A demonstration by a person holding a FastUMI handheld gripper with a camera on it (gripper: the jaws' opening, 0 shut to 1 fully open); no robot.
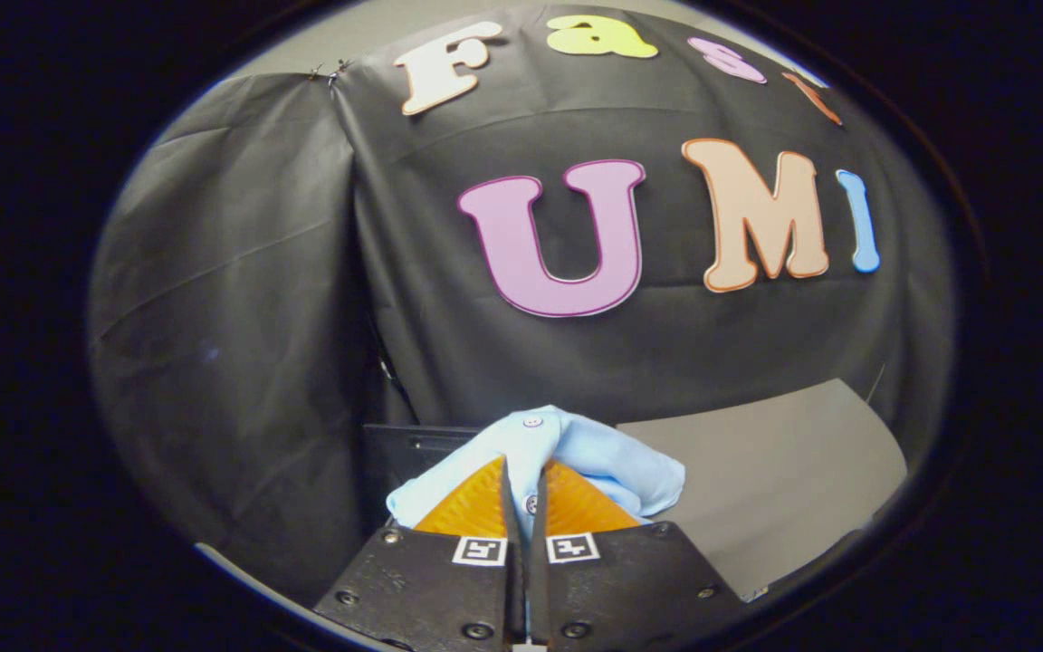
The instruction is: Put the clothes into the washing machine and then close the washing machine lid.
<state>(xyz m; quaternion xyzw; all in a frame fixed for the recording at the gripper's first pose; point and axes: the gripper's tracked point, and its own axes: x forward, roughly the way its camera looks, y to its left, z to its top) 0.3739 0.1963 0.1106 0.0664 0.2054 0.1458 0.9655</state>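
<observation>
The black cloth wall (241,299) of the booth took up most of what I could see, hanging in loose folds with a seam running down where two sheets met. Low to the right, beyond the tongs, lay a flat grey desk (784,489), tilted in the view and bare where it showed. Just behind the garment, to the left, stood a dark box-like thing (413,448) with a straight top edge; I could not tell what it was.

The light blue shirt (603,457) was bunched up and lifted, draping over and ahead of the fingertips, a small button showing at its top fold and another down in the narrow gap. The tongs (523,489) were pressed nearly together, pinching a fold of the shirt between both fingers (476,507).
</observation>
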